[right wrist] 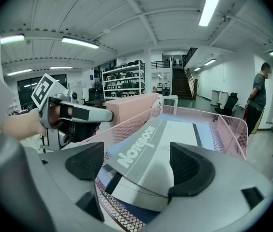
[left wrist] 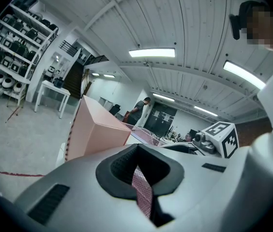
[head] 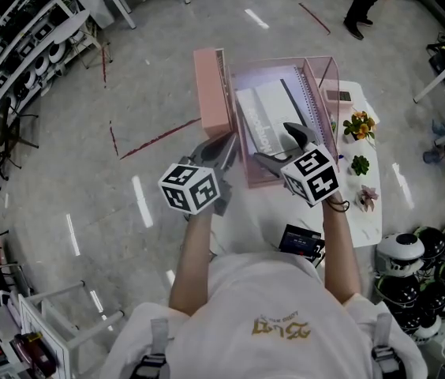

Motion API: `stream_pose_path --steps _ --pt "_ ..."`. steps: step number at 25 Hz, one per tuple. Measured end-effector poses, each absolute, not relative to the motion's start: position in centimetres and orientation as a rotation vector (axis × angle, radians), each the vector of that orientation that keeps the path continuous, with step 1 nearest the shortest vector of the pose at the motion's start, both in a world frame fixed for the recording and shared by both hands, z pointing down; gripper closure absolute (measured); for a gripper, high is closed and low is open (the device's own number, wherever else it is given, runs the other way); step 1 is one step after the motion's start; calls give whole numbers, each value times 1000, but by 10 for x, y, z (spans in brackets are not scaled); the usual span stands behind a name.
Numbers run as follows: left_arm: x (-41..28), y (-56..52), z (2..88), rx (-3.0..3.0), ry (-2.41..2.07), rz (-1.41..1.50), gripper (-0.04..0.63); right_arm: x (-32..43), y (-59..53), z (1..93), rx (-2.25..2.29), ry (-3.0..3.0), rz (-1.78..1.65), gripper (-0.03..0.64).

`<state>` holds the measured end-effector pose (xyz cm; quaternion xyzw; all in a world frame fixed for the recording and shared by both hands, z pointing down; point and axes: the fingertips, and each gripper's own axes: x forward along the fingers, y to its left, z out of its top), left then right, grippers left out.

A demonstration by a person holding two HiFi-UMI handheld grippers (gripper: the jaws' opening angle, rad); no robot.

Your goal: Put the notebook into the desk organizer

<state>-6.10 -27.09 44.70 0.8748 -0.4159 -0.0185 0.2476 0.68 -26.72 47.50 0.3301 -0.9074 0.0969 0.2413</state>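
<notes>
Notebook (head: 274,117) inside the desk organizer (head: 262,181), box (head: 212,93) just left of it, plants (head: 359,125) to its right

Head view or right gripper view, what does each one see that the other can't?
Only the head view shows the little potted plants and the red line on the floor. Only the right gripper view shows the ceiling lights and the staircase. Both show the notebook lying in the pink desk organizer, the pink box beside it, the left gripper shut on its mesh wall, and the right gripper open at the notebook's near end.
</notes>
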Motion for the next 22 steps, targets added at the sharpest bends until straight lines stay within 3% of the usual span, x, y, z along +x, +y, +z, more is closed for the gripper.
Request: stream_pose_path --steps 7,20,22 --pt "-61 -263 442 2397 -1136 -60 578 22 -268 445 1132 -2587 283 223" --pt "-57 -235 429 2453 -1153 -53 578 56 -230 429 1411 -2742 665 582" --pt "-55 -229 427 2461 -1153 -51 578 58 -222 429 1422 -2753 676 604"
